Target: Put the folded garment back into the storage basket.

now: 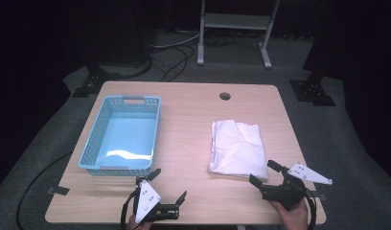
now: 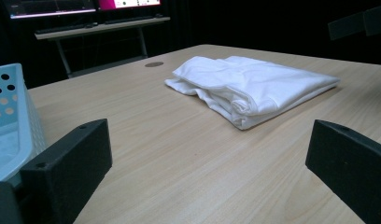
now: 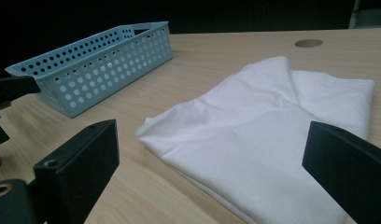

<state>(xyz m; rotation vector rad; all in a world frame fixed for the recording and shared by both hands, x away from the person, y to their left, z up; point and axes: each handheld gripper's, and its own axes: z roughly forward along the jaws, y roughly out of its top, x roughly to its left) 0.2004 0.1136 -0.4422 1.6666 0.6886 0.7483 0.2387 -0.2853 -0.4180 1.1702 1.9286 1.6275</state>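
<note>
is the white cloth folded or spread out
Folded. The white cloth lies as a compact rectangle on the table, and the left gripper view shows stacked layers along its near edge.

Brightly lit table in a dark room.
Overhead light leaves the wooden table (image 1: 189,124) evenly bright; surroundings fall to near black. Glare streaks the blue basket (image 1: 120,134) floor. The white cloth (image 1: 235,146) looks slightly overexposed. Near jaws appear soft-focused in both gripper views.

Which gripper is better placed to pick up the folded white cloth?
Right. The right gripper hangs open at the near edge of the folded white cloth, while the left gripper sits farther off, near the blue basket.
</note>
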